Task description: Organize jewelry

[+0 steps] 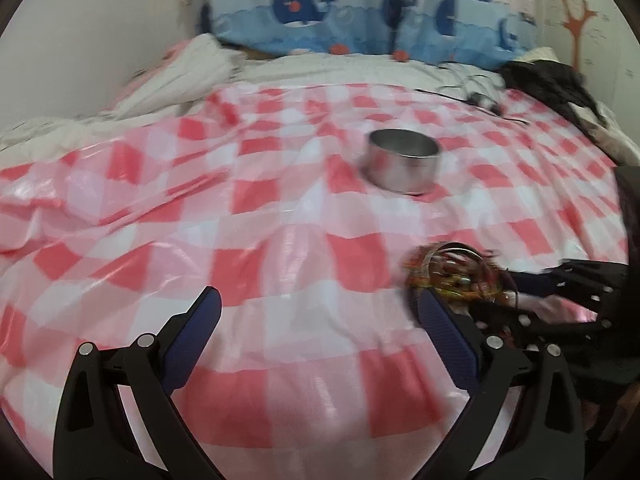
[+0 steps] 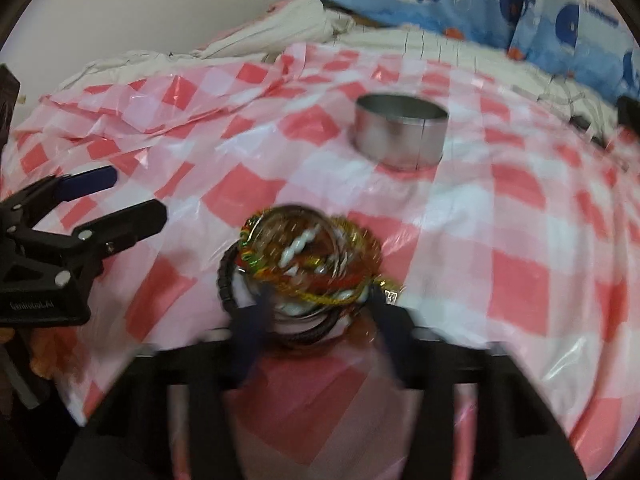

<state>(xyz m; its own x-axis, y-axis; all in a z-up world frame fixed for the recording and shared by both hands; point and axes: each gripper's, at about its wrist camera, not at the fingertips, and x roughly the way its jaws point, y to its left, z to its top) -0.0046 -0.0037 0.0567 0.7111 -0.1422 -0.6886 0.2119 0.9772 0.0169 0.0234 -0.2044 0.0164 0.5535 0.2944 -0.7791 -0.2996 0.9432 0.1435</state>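
Checked plastic sheet (image 2: 500, 208) on bed | our R gripper (image 2: 316, 312) clamps bangle bundle (image 2: 308, 264), L gripper (image 1: 320, 320) wide open, empty | risk: loose bangles slip before tin (image 2: 400, 132)

A home bedroom: a bed (image 1: 280, 76) with rumpled white bedding is spread with a red-and-white checked plastic sheet (image 1: 280, 240). Behind the bed hangs a blue curtain (image 1: 360, 12) printed with cartoon whales, against pale papered walls (image 1: 100, 32).

Only one mark shows — pale lettering on the left gripper (image 2: 100, 192) body, too blurred to read.
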